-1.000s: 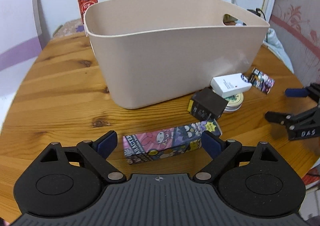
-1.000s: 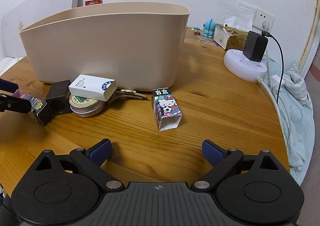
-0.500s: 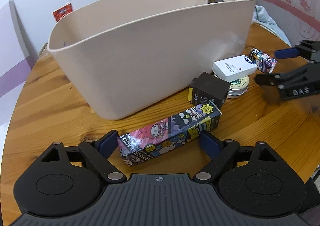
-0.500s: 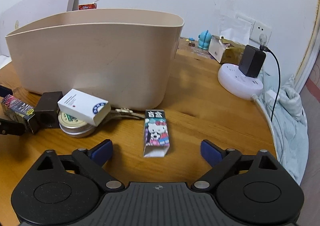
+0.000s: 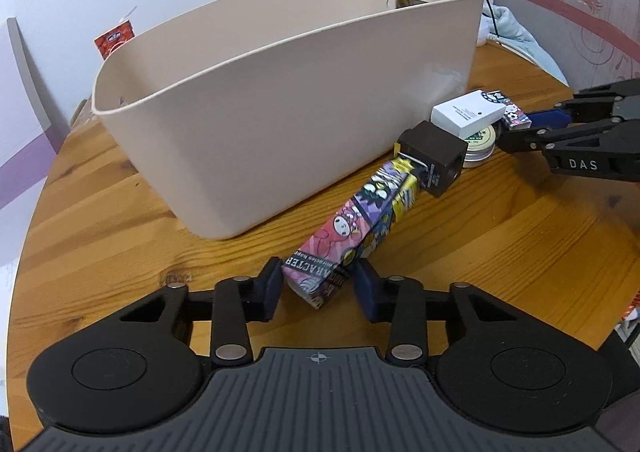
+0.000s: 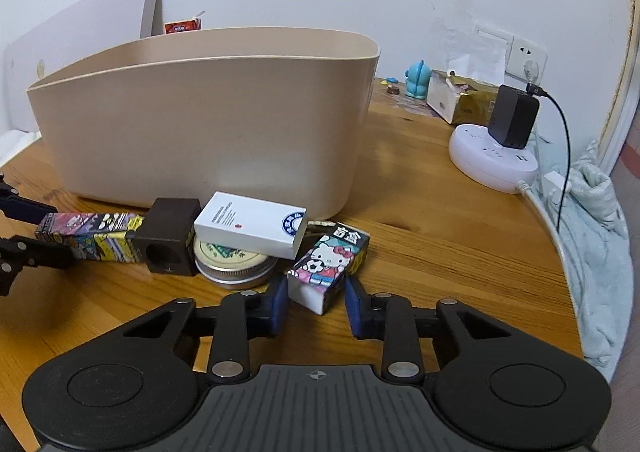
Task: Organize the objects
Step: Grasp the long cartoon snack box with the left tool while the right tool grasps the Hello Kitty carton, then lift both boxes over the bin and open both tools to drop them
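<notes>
A beige plastic bin [image 5: 288,112] stands on the wooden table [image 5: 500,252]; it also shows in the right wrist view [image 6: 208,132]. My left gripper [image 5: 318,288] is shut on the near end of a long cartoon-print box [image 5: 360,228], which lies in front of the bin. My right gripper [image 6: 316,304] is shut on a small Hello Kitty box [image 6: 328,264]. Between them lie a dark brown cube [image 6: 168,236], a round tin [image 6: 236,264] and a white box [image 6: 252,224] resting on the tin.
A white power strip with a black charger [image 6: 504,148], a tissue box [image 6: 456,100] and a blue figurine [image 6: 418,78] sit at the back right. A light cloth [image 6: 592,212] hangs at the table's right edge. A red packet [image 5: 114,40] stands behind the bin.
Both grippers moved forward and closed: the left onto the long cartoon box, the right onto the Hello Kitty box. Both were open and empty before.
</notes>
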The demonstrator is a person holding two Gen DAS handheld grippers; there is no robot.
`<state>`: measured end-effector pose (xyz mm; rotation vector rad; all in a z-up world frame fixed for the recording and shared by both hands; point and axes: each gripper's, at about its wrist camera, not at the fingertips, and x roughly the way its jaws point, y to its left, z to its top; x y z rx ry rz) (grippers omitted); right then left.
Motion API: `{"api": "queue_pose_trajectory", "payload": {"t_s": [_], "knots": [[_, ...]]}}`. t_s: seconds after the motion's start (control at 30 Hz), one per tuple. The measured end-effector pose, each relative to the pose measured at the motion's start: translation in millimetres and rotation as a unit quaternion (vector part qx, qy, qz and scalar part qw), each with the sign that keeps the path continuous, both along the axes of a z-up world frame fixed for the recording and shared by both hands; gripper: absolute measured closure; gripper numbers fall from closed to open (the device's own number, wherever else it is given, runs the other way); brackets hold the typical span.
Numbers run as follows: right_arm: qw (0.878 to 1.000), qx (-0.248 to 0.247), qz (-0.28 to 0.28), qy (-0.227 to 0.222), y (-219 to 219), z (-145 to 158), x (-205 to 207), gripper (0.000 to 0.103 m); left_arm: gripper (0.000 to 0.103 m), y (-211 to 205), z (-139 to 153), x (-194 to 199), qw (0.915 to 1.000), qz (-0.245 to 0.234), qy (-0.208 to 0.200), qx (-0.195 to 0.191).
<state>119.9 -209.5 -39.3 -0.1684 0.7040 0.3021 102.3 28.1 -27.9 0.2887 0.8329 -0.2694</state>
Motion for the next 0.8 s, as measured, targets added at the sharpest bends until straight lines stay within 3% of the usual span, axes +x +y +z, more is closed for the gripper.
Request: {"api": "queue_pose_trajectory", "payload": {"t_s": [0.33,0.8], "knots": [[1.0,0.006,-0.012,0.003,-3,5,-33,0.082,0.077,3,1,-24,0.9997,-0.006,-0.002,-0.026],[0.999,0.01,0.003,-0.038,-4,32,-76,0.082,0.079,-4,7,-62,0.9993,-0.017,-0.012,-0.033]]}}
